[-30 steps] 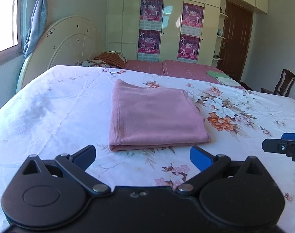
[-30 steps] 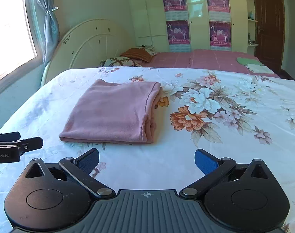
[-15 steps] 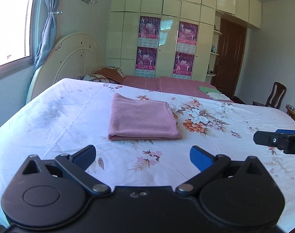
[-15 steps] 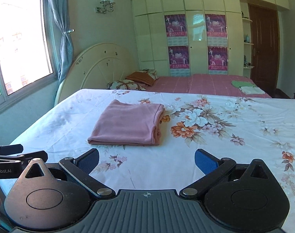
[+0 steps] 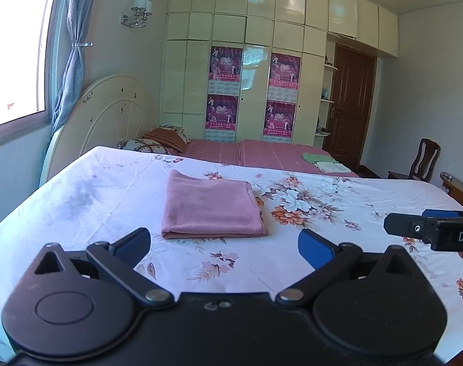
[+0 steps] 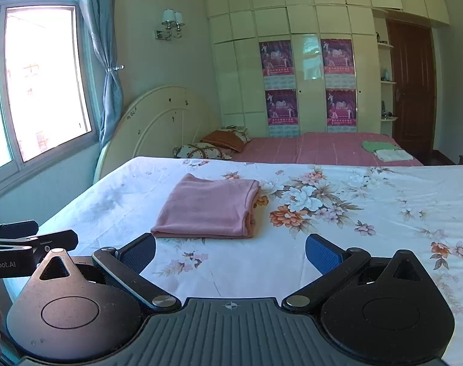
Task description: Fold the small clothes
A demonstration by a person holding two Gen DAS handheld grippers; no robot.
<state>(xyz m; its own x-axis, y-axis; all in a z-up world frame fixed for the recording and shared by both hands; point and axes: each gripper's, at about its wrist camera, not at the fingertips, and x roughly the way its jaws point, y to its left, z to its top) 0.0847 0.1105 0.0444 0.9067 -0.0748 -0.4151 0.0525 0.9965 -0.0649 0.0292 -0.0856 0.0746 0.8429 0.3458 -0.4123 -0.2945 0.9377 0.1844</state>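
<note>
The left gripper [image 5: 223, 245] hangs above the near edge of the bed with its blue-padded jaws spread wide and nothing between them. The right gripper [image 6: 230, 251] is likewise released and empty; in the left wrist view it shows at 3 o'clock, and in the right wrist view the left one shows at 9 o'clock, the two well apart.

Under both lies a white floral bedsheet [image 5: 338, 213], lightly creased, with a greyish smudge toward 10 o'clock in the left wrist view. Past the sheet's far edge is a pink striped bedspread [image 6: 329, 148] with two pillows [image 6: 219, 146] at its left end and a small stack of folded green and white cloth [image 6: 384, 151] at its right. A cream rounded headboard [image 5: 109, 122] stands at 10 o'clock, under a window with a tied blue curtain [image 6: 104, 70]. Cream wardrobes [image 5: 255, 61] carrying four magenta posters fill the back wall, with a brown door [image 5: 349, 106] at 1 o'clock and a wooden chair [image 5: 423, 160] at 2 o'clock.

The pink garment [image 5: 211, 209] lies at 12 o'clock from the left gripper, and near 11 o'clock from the right one. It is folded into a neat flat rectangle, layered edges to the right, touching neither gripper.
</note>
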